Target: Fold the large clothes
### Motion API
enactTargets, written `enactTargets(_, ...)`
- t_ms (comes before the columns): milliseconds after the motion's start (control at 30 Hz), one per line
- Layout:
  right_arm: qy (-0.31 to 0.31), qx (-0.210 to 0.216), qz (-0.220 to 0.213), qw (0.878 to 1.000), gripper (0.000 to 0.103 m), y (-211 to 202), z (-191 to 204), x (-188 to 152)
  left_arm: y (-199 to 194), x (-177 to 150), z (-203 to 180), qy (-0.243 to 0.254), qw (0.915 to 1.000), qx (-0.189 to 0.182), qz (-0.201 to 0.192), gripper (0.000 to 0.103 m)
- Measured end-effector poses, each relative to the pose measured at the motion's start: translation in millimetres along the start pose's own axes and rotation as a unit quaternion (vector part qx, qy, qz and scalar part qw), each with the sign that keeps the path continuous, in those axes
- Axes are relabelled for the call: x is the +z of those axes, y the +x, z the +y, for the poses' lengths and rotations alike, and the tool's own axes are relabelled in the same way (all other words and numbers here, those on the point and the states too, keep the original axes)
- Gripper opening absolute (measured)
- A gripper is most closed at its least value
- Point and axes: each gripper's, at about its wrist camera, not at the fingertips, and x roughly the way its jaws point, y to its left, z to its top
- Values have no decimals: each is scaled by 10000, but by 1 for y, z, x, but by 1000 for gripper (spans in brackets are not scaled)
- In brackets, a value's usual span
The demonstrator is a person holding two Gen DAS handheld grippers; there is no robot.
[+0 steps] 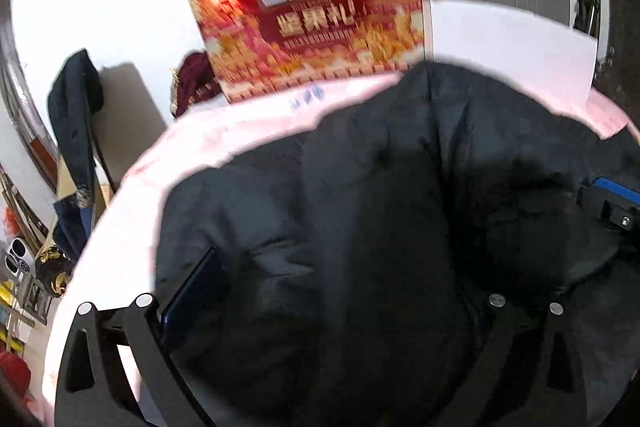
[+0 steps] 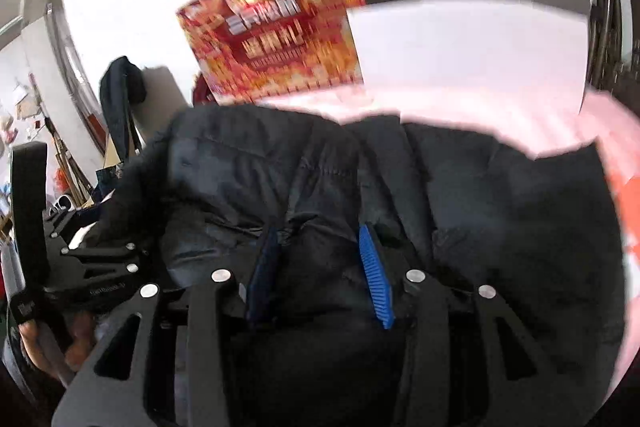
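Left wrist view: a black jacket [image 1: 380, 207] lies bunched over a pink table [image 1: 120, 211], filling most of the frame. The left tongs [image 1: 328, 291] sit spread wide over it, one blue finger [image 1: 188, 291] showing at the left; the other is lost in the dark cloth. The right tongs [image 1: 612, 203] poke in at the right edge. A red box [image 1: 312, 15] and white sheet [image 1: 508, 43] stand behind.

Right wrist view: the right tongs [image 2: 320, 267] are part-open, with a ridge of jacket [image 2: 460, 195] between the blue fingers [image 2: 374, 275]; whether they pinch it is unclear. The left tongs [image 2: 100, 259] lie at the left, a hand [image 2: 48, 343] below them.
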Motion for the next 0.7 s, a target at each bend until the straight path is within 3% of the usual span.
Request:
enactTargets(200, -216, 222, -480, 9984, 42, -63, 28, 0, -72, -11, 20, -263, 9977, -192, -601, 100)
enactTargets(367, -475, 295, -269, 9981, 42, -67, 44, -21, -89, -26, 17, -179, 9974, -290, -641, 100)
enactTargets(467, -472, 220, 228, 9984, 42, -46, 39, -40, -73, -31, 8, -4, 9986, -374, -387, 100)
enactTargets(567, -3, 490, 1054, 9932, 43, -10, 19, -56, -33, -44, -14, 385, 9977, -445, 344, 100)
enactTargets(600, 134, 597, 1106, 9920, 43, -7, 13, -56, -21, -47, -18, 453, 9965, -473, 524, 100)
enactTargets(700, 287, 701, 1191, 9900, 43, -8, 7, -56, -18, -44, -16, 360, 9961, -570, 569, 100)
